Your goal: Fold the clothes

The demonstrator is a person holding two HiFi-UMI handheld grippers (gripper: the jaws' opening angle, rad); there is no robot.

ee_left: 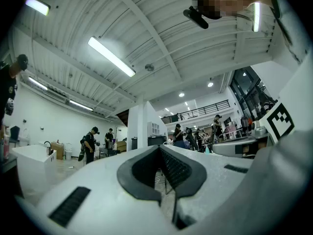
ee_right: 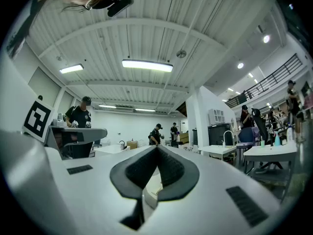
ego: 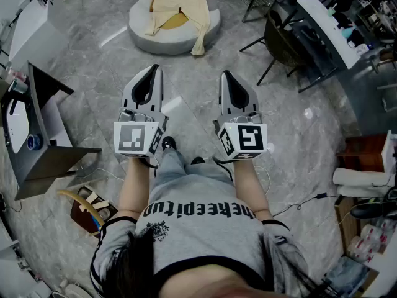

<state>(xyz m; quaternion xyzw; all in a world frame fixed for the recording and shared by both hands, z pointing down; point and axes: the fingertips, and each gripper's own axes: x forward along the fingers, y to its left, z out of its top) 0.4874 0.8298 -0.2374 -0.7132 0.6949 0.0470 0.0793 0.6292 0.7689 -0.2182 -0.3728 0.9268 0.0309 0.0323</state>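
At their tips, the black-padded jaws of our white left gripper (ego: 153,69) meet, closed on nothing, and those of our white right gripper (ego: 224,74) are shut together the same way. We hold both side by side, a little apart, out in front of us above the grey marbled floor (ego: 298,135). Well ahead of them lies the pale yellow long-sleeved garment (ego: 186,2), crumpled on a round light-grey cushion seat (ego: 149,39), one sleeve hanging over its rim toward the floor. To the right of that seat stands a dark chair (ego: 282,42) beside a white tabletop (ego: 325,23).
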